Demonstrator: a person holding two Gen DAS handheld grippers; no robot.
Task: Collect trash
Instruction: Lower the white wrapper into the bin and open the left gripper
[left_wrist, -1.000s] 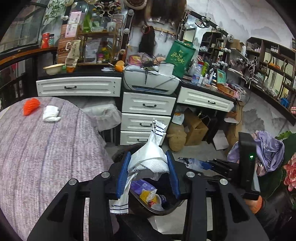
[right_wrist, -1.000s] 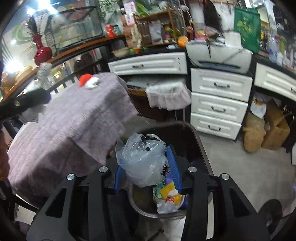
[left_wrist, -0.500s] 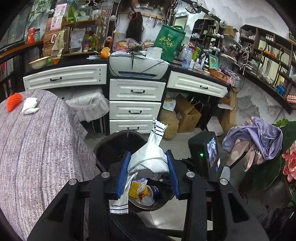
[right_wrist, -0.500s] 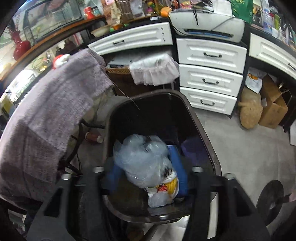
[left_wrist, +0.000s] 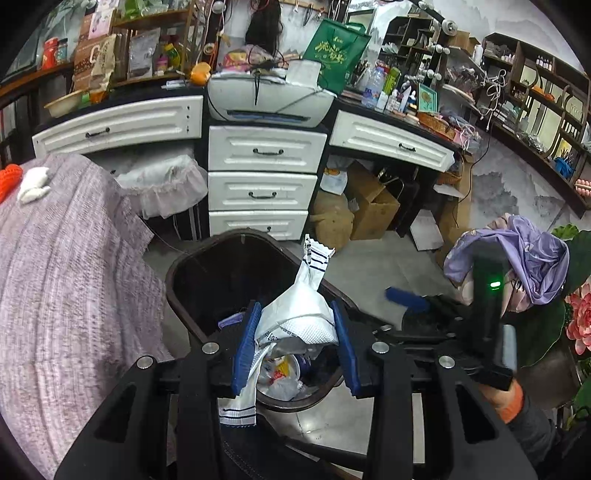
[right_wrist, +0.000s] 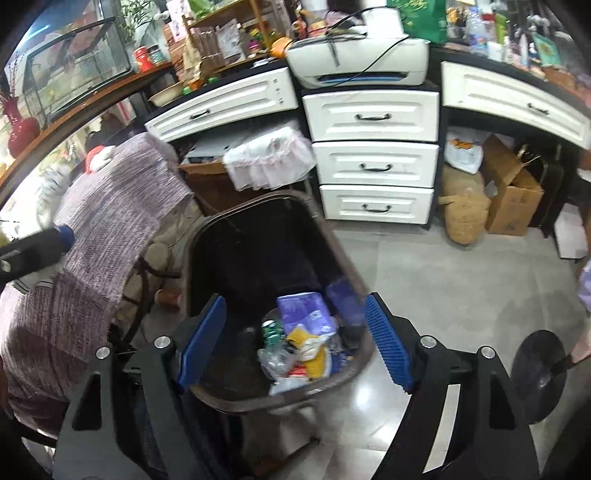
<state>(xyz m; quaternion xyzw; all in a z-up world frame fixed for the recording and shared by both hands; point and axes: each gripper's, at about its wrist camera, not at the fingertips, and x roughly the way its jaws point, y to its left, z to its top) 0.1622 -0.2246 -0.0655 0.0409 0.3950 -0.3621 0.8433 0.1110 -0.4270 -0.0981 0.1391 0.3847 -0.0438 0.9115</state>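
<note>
The left gripper (left_wrist: 295, 345) is clenching a white plastic wrapper (left_wrist: 301, 314) between its blue ribbed pads, over the near rim of the dark trash bin (left_wrist: 192, 273). The wrapper is crumpled, with dark stripes at both ends; one twisted end is pointing up and away, the other is hanging down below the left pad. The right gripper (right_wrist: 293, 341) is standing wide over the same bin (right_wrist: 207, 236); its jaws have just been opening, and nothing is lying between them. Below it, in the bottom of the bin, a clear crumpled plastic bag (right_wrist: 275, 360) is lying among a purple packet (right_wrist: 304, 312), a green can and yellow wrappers. The bin is oval, smooth and glossy inside.

Beside the bin, on the left, a table under a ribbed mauve knitted cloth (left_wrist: 62, 266) is standing close, touching or almost touching the rim. Farther on the cloth, a white crumpled tissue (left_wrist: 33, 184) is lying just beside an orange knitted thing (left_wrist: 9, 175). Behind the bin, white drawers (left_wrist: 262, 186) with dark handles are standing, with a white printer (left_wrist: 267, 99) on top. Brown cardboard boxes (left_wrist: 373, 203) are standing on the grey floor to the right.
</note>
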